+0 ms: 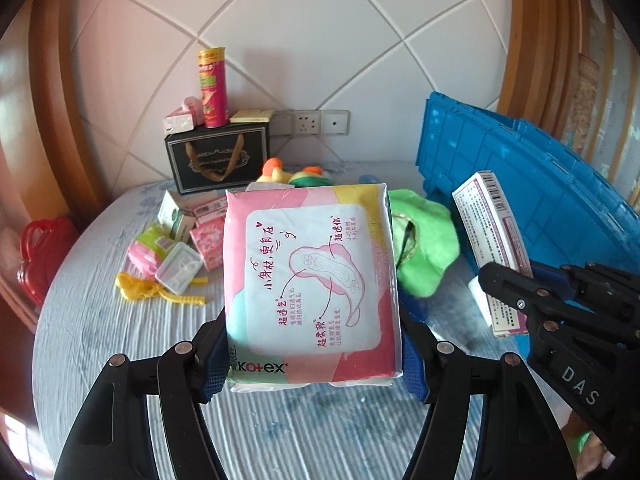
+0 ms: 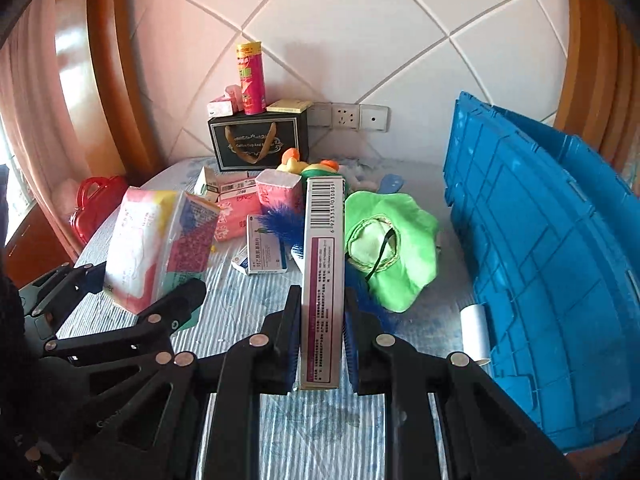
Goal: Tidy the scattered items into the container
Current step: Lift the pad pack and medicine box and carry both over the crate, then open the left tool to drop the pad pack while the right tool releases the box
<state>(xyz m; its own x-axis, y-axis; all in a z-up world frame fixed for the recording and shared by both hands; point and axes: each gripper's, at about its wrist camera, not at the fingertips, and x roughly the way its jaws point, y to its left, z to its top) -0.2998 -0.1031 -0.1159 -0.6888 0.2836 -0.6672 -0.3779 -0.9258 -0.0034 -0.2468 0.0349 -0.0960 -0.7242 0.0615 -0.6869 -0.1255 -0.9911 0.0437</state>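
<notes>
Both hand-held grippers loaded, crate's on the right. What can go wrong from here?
1. The left hand-held gripper pinches only the soft pad pack's lower end; it may sag or slip.
2. The right hand-held gripper grips the slim box near one end; it may pivot.
3. The blue crate's wall stands tall; either item could clip it.

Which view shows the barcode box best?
The right wrist view: the barcode box stands dead centre between the right gripper fingers, barcode and print face-on. The left wrist view shows it at the right edge, tilted, its lower end hidden behind that gripper.
</notes>
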